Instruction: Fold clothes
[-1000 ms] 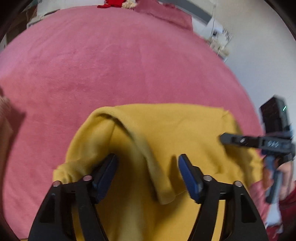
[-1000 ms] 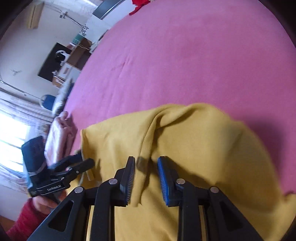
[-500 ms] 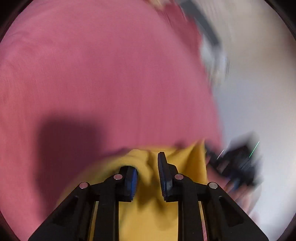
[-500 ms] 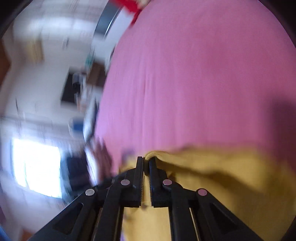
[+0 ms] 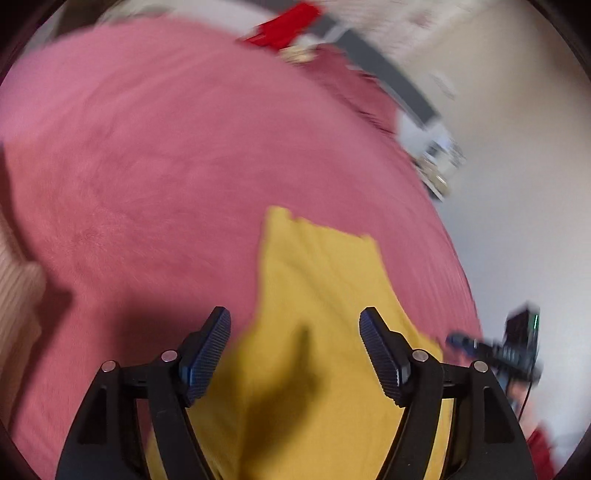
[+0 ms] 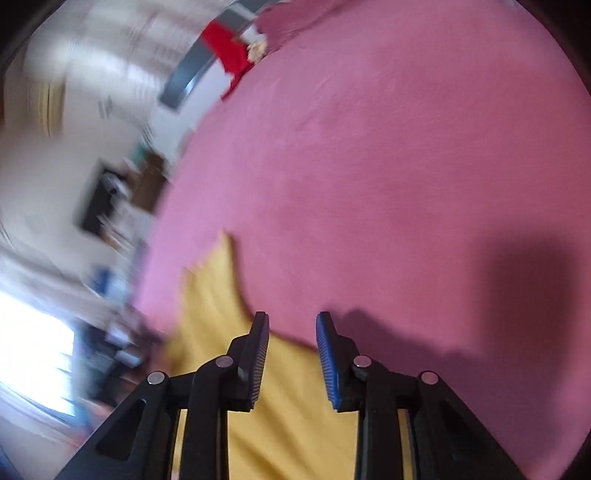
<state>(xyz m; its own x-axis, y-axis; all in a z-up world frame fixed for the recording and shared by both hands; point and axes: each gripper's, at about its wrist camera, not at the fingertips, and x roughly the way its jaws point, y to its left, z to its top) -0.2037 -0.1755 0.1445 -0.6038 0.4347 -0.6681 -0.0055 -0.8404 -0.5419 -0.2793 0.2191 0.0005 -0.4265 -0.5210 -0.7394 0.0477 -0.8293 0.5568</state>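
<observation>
So the yellow garment (image 5: 317, 332) is lying on the pink blanket (image 5: 155, 155) that covers the bed, folded over into a narrowish strip with one corner pointing away toward the far side. In the left wrist view the left gripper (image 5: 295, 354) hangs just above the near part of it, jaws spread wide and opening, with nothing pinched between the blue pads (image 5: 207, 354) (the fabric you see between them is just lying underneath, and there's a dark shadow on it). Off at the right edge you can make out the right gripper (image 5: 495, 350), pretty smeared by motion blur. From the right wrist view, the right gripper (image 6: 291, 354) has its jaws parted a moderate amount and opening too, nothing clamped; the yellow garment (image 6: 214, 302) sits below and off to the left, with bare pink blanket (image 6: 388, 166) ahead. A red item (image 5: 284, 26) lies at the far end of the bed, too blurry to say what it is. At the left edge there's some beige ribbed fabric (image 5: 14, 295) next to the blanket.
</observation>
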